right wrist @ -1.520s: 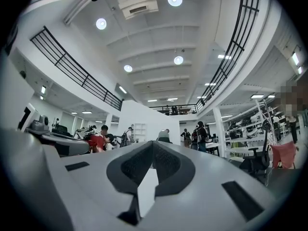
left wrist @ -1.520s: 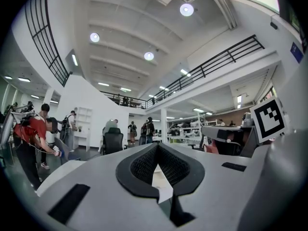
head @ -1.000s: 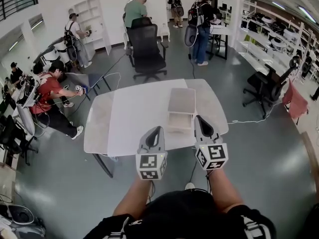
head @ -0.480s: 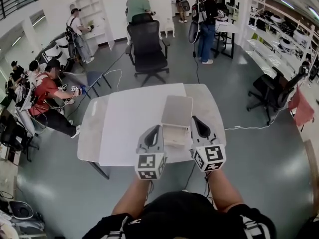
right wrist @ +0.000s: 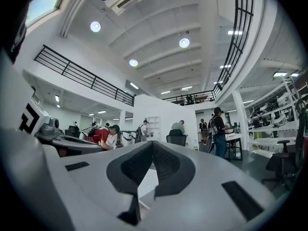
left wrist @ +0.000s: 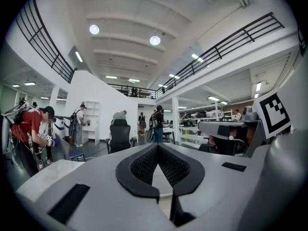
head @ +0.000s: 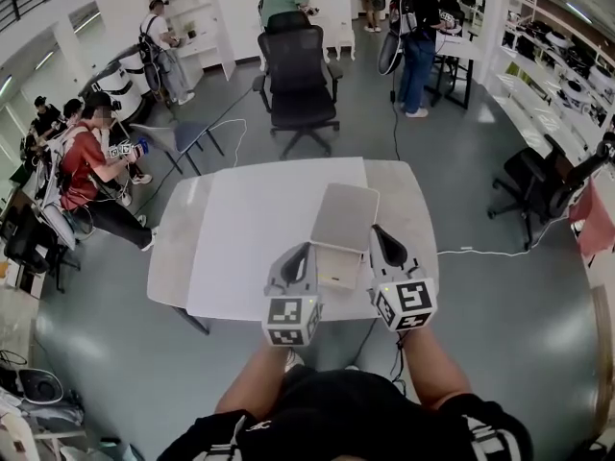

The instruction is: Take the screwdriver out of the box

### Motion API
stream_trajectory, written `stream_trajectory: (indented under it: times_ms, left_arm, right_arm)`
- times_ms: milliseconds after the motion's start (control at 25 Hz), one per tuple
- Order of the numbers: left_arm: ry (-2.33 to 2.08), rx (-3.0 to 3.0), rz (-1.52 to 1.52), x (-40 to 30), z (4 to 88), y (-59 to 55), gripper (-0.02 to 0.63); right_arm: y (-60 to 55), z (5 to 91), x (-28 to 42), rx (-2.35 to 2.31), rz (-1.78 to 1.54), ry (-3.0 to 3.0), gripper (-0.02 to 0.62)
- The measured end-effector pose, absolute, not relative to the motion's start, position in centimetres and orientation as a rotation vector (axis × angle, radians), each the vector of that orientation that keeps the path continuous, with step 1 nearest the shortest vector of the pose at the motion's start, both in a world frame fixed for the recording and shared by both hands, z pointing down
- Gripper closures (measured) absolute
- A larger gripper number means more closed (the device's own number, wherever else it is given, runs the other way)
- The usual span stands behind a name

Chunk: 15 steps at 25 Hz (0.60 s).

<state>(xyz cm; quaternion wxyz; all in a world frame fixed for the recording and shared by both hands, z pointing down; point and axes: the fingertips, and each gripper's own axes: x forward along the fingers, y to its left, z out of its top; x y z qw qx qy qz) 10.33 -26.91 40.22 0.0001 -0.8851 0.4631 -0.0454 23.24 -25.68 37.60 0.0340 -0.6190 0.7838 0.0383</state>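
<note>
A flat pale box (head: 344,217) lies on the white table (head: 240,229), near its front edge and right of the middle. No screwdriver shows in any view. My left gripper (head: 301,251) is held level just left of the box's near end, its jaws shut on nothing. My right gripper (head: 381,232) hangs just right of the box, jaws also shut and empty. In the left gripper view the left gripper's (left wrist: 157,146) pads meet at the tip, with pale table or box behind them. The right gripper's (right wrist: 152,142) pads likewise meet in the right gripper view.
A black office chair (head: 298,75) stands beyond the table's far edge, and another chair (head: 548,185) is to the right. Several people work around the room, one seated at the left (head: 91,161). A cable (head: 471,253) runs across the floor right of the table.
Both grippers have moved forward together toward the table. They now sit on either side of the box's near end, and the table looks closer in the head view.
</note>
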Motion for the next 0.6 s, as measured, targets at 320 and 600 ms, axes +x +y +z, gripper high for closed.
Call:
stream_trajectory:
  times_ms: [320, 600]
  left_arm:
    - [1.475, -2.768, -0.162, 7.8, 40.4, -29.6, 0.592]
    - [1.482, -2.765, -0.209, 6.5, 40.7, -30.9, 0.592]
  right_arm:
    - [-28.1, 39.2, 21.6, -1.911, 0.103, 2.475, 0.581]
    - [-29.6, 41.9, 18.9, -1.822, 0.087, 2.771, 0.581]
